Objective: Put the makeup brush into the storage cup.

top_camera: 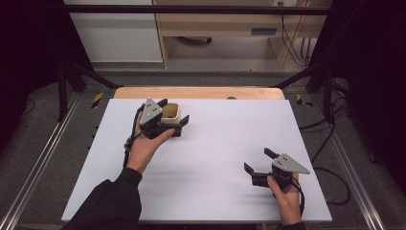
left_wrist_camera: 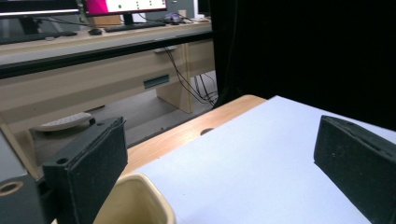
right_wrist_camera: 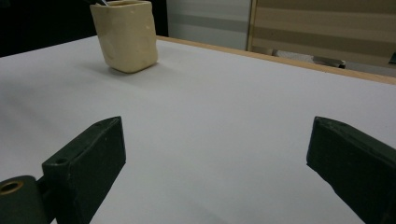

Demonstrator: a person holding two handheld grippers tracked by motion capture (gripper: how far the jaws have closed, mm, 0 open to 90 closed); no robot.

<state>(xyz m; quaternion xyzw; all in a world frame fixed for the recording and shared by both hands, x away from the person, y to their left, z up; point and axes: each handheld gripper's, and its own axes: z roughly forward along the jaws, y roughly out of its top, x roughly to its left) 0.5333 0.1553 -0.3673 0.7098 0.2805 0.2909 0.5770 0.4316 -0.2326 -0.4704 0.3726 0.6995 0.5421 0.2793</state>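
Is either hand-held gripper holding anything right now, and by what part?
Nothing is held. The left hand-held gripper is open beside the cream cup; the right hand-held gripper is open over bare table.

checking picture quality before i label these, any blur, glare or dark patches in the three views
High view: even light on the white table, black at both side edges, slightly soft. Left gripper view: the cream cup and left gripper jaws soft, a black curtain at right. Right gripper view: the cup fairly sharp, faint shadow beside it, no glare.
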